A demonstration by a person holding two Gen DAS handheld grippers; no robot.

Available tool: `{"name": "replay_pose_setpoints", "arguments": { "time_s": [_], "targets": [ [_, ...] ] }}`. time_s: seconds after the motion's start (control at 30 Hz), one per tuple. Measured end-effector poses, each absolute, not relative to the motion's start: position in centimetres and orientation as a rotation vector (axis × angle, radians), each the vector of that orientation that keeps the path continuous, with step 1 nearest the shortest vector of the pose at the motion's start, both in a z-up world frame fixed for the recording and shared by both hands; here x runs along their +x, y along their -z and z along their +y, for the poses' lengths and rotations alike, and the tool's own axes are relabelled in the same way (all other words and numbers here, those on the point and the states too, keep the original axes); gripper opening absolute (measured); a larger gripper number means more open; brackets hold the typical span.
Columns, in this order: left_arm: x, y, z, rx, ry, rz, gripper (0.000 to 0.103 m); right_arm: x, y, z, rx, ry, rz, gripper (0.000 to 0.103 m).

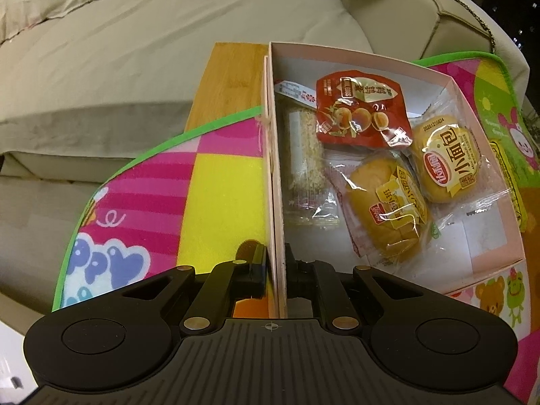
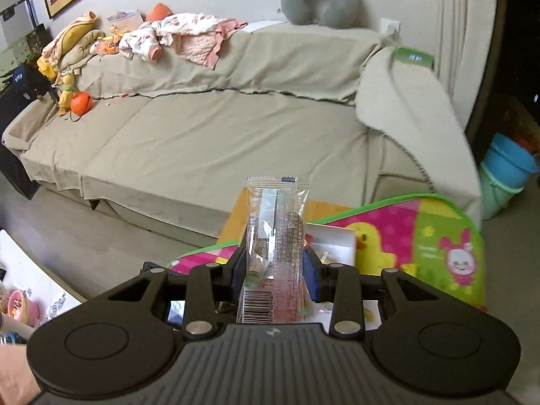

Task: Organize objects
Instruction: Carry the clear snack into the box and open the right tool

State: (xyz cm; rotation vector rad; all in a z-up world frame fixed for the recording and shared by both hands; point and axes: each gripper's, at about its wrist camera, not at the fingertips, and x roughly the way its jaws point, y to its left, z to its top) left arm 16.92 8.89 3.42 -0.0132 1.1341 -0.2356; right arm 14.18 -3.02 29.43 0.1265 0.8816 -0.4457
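A: Where is the clear snack packet being kept?

B: It is being held upright, pinched between the pads of the right gripper, above the colourful mat.

A: And the pink box?

B: Its near wall is being clamped by the closed left gripper. Inside, a red packet is being seen at twelve o'clock, two wrapped buns at three o'clock, and a crumbly bar at nine o'clock.

A: Beyond that?

B: A beige sofa is being shown at twelve o'clock.
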Motion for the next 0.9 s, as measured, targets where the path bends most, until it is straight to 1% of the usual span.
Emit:
{"name": "replay_pose_setpoints", "arguments": {
  "time_s": [0.03, 0.07, 0.1, 0.23, 0.3, 0.37, 0.5, 0.67, 0.77, 0.9],
  "targets": [
    [16.9, -3.5, 8.9, -0.013, 0.236, 1.133, 0.01, 14.8, -28.8, -3.4, 0.152, 0.435, 0.879, 0.038],
    [16.9, -3.5, 8.9, -0.012, 0.238, 1.132, 0.01, 15.3, -28.2, -3.7, 0.175, 0.422, 0.871, 0.043],
    [16.9, -3.6, 8.9, -0.01, 0.238, 1.132, 0.01, 15.8, -27.5, -4.2, 0.194, 0.415, 0.858, 0.044],
    [17.0, -3.5, 8.5, 0.007, 0.23, 1.131, 0.009, 15.2, -25.2, -5.6, 0.235, 0.439, 0.873, 0.044],
    [17.2, -3.6, 8.1, 0.023, 0.219, 1.128, 0.008, 13.0, -24.5, -6.4, 0.229, 0.45, 0.893, 0.044],
    [17.6, -3.7, 7.8, 0.027, 0.209, 1.127, 0.009, 10.5, -23.7, -7.6, 0.201, 0.497, 0.927, 0.049],
    [18.3, -3.7, 7.3, 0.026, 0.187, 1.126, 0.009, 5.6, -21.4, -10.8, 0.169, 0.613, 1.023, 0.049],
    [18.3, -3.8, 6.7, 0.049, 0.171, 1.129, 0.009, 1.1, -18.7, -15.3, 0.22, 0.671, 1.102, 0.052],
    [17.7, -4.0, 6.6, 0.071, 0.159, 1.13, 0.009, 0.9, -16.8, -18.1, 0.222, 0.66, 1.121, 0.052],
    [17.2, -3.9, 6.7, 0.066, 0.15, 1.134, 0.009, 3.3, -14.1, -21.6, 0.211, 0.644, 1.145, 0.052]
  ]
}}
